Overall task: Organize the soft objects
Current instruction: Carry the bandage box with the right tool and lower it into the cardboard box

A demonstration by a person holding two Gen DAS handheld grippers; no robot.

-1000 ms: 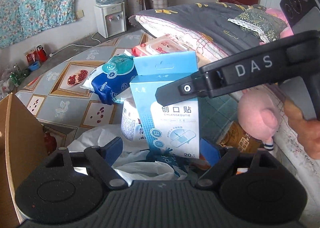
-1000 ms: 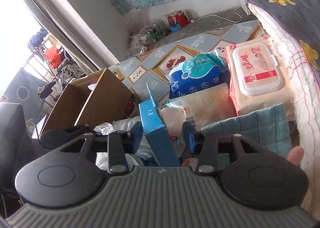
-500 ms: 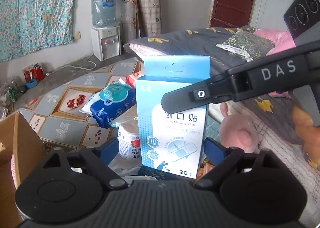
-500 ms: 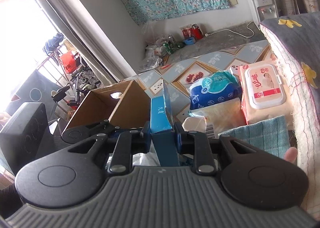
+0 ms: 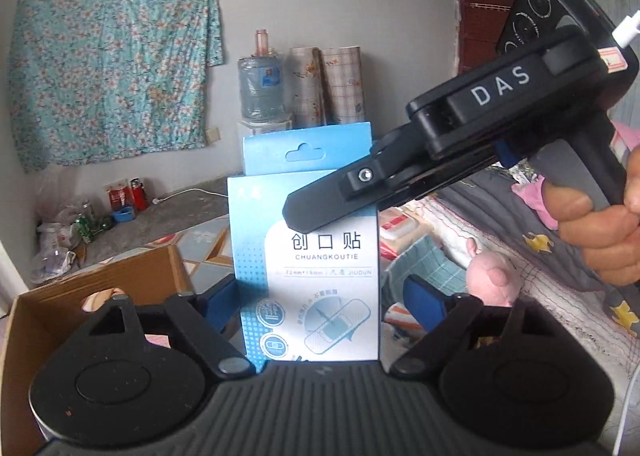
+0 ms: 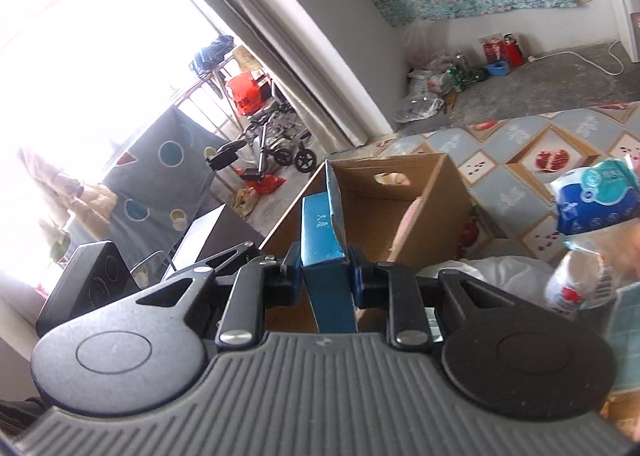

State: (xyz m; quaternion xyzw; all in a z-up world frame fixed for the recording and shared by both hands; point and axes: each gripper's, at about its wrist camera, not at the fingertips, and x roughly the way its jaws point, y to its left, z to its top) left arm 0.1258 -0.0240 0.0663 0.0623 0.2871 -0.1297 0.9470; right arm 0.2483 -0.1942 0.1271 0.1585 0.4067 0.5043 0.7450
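Where tiled mat ends, gray floor.

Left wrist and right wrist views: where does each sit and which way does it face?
Left wrist: on the left tool, jaws closing, pads clear of the blue plaster box; faces the far wall; the right tool and hand cross it.
Right wrist: on the right tool, shut on the box's narrow edge; faces the cardboard box and window.
Shared: plaster box, cardboard box.
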